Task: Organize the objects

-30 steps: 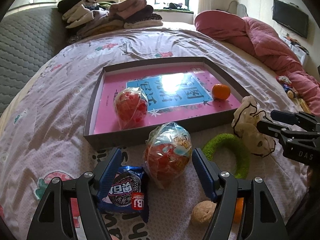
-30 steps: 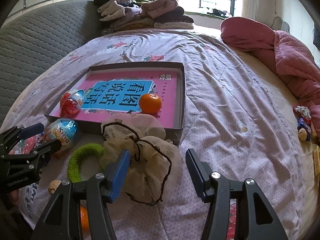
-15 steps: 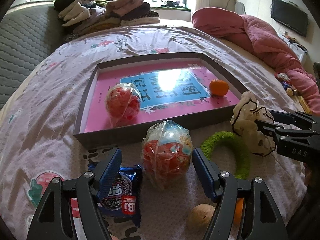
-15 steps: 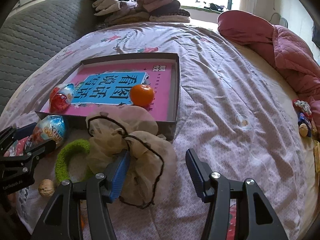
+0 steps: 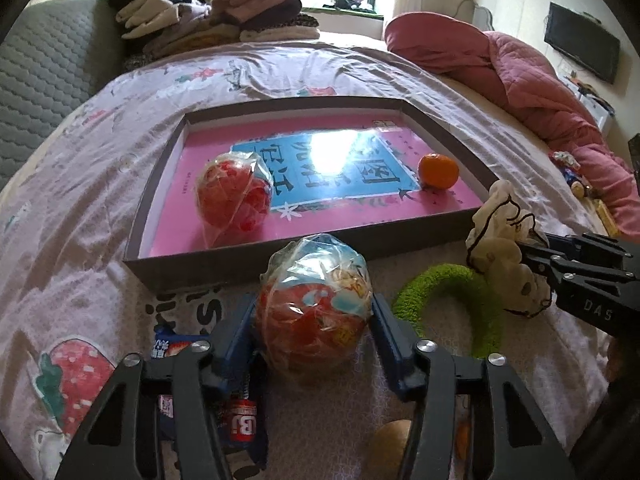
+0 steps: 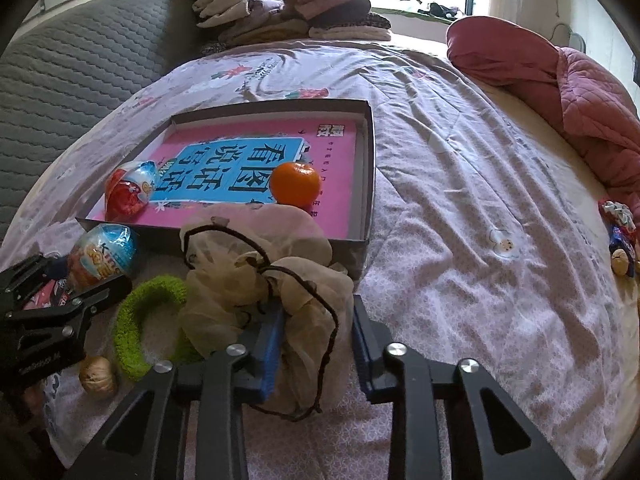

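A foil-wrapped toy egg (image 5: 316,312) stands on the bedsheet just in front of the shallow box (image 5: 256,266). My left gripper (image 5: 313,304) has its jaws closing, and both blue pads touch the egg's sides. A cream gauze scrunchie (image 6: 260,272) with dark edging lies at the box's near right corner. The jaws of my right gripper (image 6: 318,312) are closing, and its pads press into the fabric. Inside the box lie a second wrapped egg (image 5: 232,192) and a tangerine (image 5: 438,170).
A green fuzzy ring (image 5: 472,280) lies between the two grippers. A blue biscuit packet (image 5: 240,428) sits under the left fingers, with a walnut (image 6: 96,376) nearby. Folded clothes (image 6: 288,12) are piled at the far end. A pink quilt (image 6: 580,92) and small toys (image 6: 620,232) line the right side.
Both grippers have narrowed: the left jaws came in onto the wrapped egg, and the right jaws came in onto the cream scrunchie. Neither hand has shifted much.
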The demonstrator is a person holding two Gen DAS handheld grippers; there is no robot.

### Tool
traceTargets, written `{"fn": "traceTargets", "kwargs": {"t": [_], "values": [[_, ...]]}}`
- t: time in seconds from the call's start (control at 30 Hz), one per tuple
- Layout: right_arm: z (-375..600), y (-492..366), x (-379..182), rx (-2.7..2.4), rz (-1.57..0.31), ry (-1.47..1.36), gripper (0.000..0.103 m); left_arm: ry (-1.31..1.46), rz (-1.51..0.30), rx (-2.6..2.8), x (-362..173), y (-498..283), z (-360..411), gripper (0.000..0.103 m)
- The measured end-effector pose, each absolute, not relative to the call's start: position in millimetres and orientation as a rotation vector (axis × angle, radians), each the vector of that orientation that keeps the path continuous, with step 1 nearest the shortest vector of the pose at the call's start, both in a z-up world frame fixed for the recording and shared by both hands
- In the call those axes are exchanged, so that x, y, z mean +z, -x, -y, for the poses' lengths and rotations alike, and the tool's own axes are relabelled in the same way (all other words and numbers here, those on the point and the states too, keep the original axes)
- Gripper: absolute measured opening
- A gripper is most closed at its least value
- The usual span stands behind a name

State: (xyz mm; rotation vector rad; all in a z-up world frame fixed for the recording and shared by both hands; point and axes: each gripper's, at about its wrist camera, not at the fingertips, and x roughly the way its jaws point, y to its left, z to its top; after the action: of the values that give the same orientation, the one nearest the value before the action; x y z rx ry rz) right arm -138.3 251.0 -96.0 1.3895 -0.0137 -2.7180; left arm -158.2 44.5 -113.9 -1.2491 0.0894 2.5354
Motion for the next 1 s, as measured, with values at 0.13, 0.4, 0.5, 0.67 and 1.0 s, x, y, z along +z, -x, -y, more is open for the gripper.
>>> {"fn": "traceTargets", "kwargs": {"t": [0.13, 0.4, 0.5, 0.67, 1.0], "values": [[-251.0, 137.5, -93.5, -2.717, 0.017, -1.374, 0.022, 1.239, -0.076, 2.529, -113.4, 158.2, -43.2, 0.055], [-250.4, 136.5, -88.5, -2.714, 0.011, -1.347, 0.019, 1.213, -0.058, 2.526, -109.1, 155.4, -42.8, 0.055], [-250.6, 135.5, -86.9, -2.717, 0.012, -1.337, 0.017, 1.207, -0.058, 2.528, -107.4, 154.3, -43.0, 0.055], [-252.5, 133.9, -81.3, -2.721, 0.039, -1.306, 0.017, 1.191, -0.042, 2.529, -102.5, 152.1, -42.5, 0.055], [-252.6, 130.2, -67.0, -2.721, 0.106, -1.183, 0.017, 1.136, 0.003, 2.547, -90.5, 149.1, -38.0, 0.055]]}}
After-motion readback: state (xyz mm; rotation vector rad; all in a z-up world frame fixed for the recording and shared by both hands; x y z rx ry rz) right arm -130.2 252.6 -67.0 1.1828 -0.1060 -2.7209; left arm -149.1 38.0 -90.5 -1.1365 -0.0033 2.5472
